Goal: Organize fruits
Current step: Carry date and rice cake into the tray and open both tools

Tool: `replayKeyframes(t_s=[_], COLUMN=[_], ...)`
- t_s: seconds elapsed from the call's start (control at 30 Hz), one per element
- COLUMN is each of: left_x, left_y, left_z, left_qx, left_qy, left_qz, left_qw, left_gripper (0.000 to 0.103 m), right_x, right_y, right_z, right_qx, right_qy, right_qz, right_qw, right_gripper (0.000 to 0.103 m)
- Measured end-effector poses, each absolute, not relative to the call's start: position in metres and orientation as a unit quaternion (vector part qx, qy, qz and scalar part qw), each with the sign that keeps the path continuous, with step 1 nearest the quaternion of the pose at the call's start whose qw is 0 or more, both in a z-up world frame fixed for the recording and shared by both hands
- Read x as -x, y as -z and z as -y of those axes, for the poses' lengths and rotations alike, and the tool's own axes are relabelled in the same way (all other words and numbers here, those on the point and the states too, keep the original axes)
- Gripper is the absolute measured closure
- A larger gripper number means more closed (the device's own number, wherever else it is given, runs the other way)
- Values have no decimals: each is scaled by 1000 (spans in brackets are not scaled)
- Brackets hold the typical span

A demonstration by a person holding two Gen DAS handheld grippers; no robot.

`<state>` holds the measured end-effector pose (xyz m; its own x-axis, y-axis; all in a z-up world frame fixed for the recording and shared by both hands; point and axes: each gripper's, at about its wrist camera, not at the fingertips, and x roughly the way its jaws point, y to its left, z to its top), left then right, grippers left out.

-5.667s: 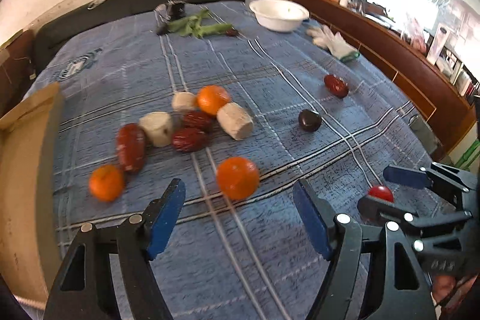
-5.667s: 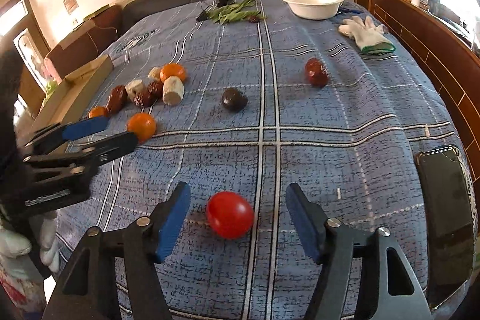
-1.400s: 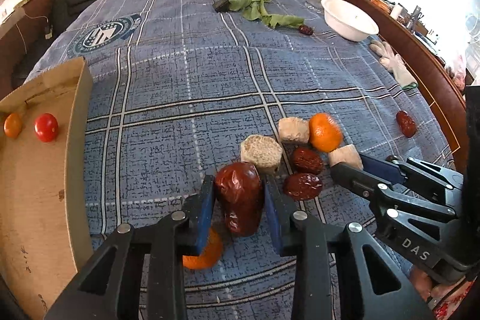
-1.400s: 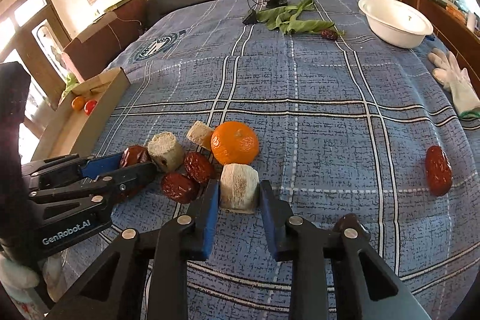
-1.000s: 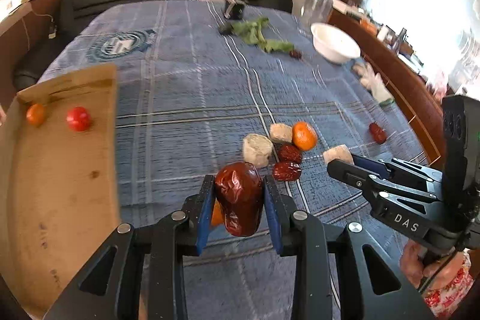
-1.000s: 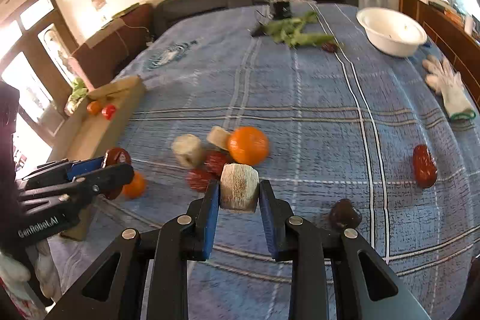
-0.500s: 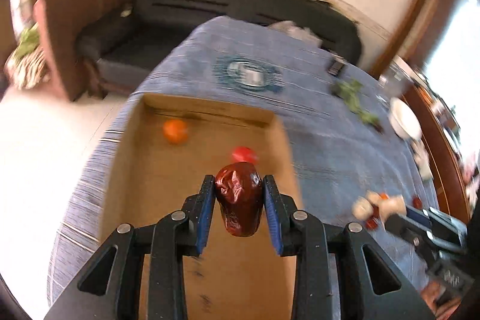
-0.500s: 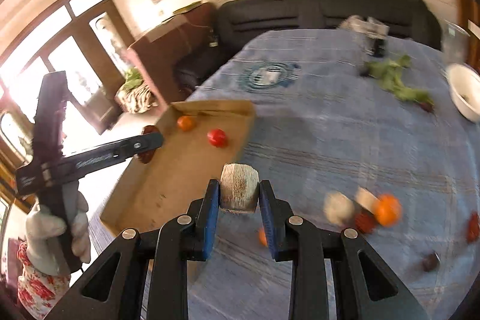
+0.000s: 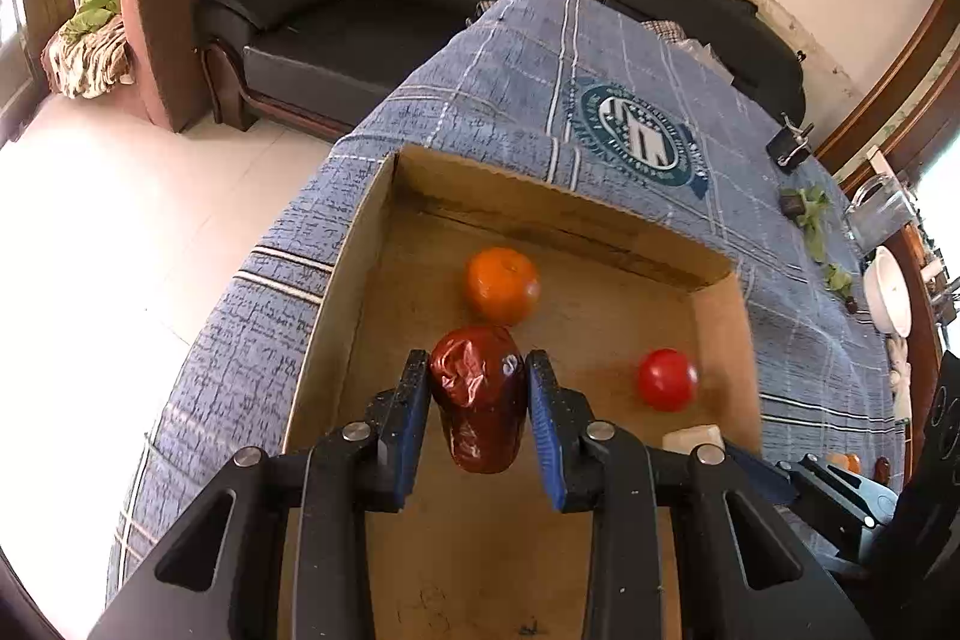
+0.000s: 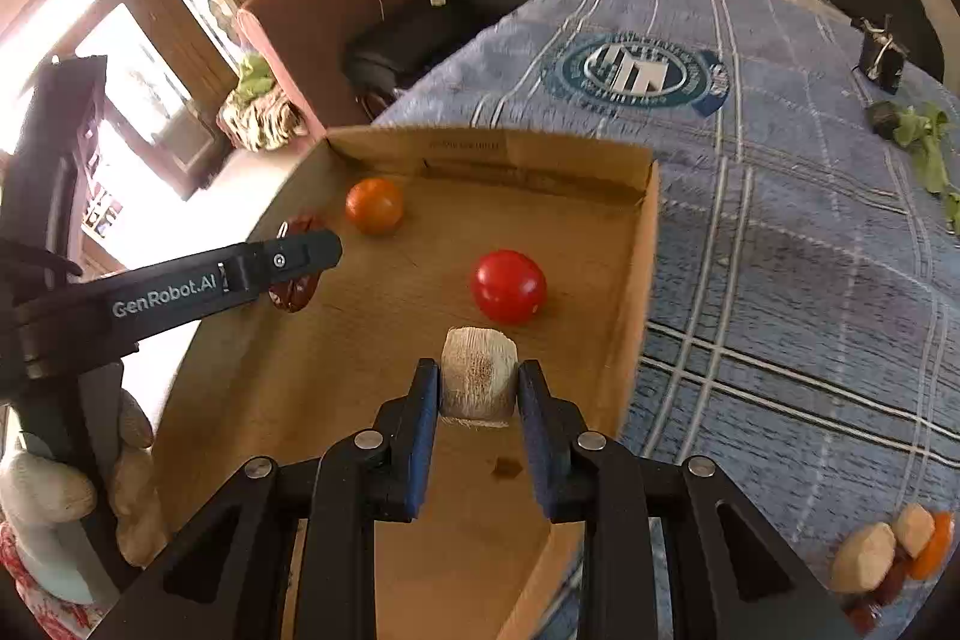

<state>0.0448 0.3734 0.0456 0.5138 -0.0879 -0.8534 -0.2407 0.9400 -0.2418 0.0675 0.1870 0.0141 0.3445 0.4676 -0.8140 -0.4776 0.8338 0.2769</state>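
— Left gripper is clamped on a wrinkled red date, dead centre of its own view, hanging over the cardboard box. See it?

— Yes, and the right gripper is pinched tight on a pale, fibrous cylinder chunk — sugarcane or yam, I can't say which. That one sits just below the middle of the right view, also over the box floor.

— So both loads are at the drop-off stage, I'd judge. What's already in there?

— An orange above the date, near the far wall, and a red tomato to the right of centre. In the right view the tomato is just above the pale chunk.

— Then the next move calls for lowering a little and parting the jaws, each over bare cardboard, so nothing lands on the tomato or rolls into the orange.

— Agreed. The date looks soft; it should just slip off the pads. More pieces wait on the blue plaid cloth — there's a small heap at the lower right of the right view.

— Any writing?

— "GenRobot.AI" in white on the left gripper's arm, at the left of the right view. The round emblem on the cloth, upper middle, has lettering around its ring, too small to read.
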Motion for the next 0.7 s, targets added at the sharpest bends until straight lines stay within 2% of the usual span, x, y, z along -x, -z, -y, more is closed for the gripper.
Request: replayKeyframes(t_s=[0.2, 0.33, 0.57, 0.63, 0.7], left_x=[-55, -53, -31, -21, -11], left_y=[-39, -40, -52, -60, -67], left_z=[-374, -378, -379, -370, -356], left_qx=[164, 186, 233, 227, 227], left_qy=[-47, -36, -35, -30, -13], left_qz=[-492, -486, -453, -441, -428], left_qw=[854, 853, 860, 868, 875], left_gripper=[69, 56, 52, 49, 44], right_x=[-73, -76, -68, -57, -46], right_y=[-10, -10, -23, -36, -47], right_z=[-196, -198, -188, -174, -159], right_qx=[28, 35, 35, 31, 30], right_qy=[-277, -268, -264, -270, -266], right_qz=[-493, -485, -455, -437, -417], right_qw=[824, 831, 849, 857, 869], right_gripper=[73, 73, 67, 63, 52])
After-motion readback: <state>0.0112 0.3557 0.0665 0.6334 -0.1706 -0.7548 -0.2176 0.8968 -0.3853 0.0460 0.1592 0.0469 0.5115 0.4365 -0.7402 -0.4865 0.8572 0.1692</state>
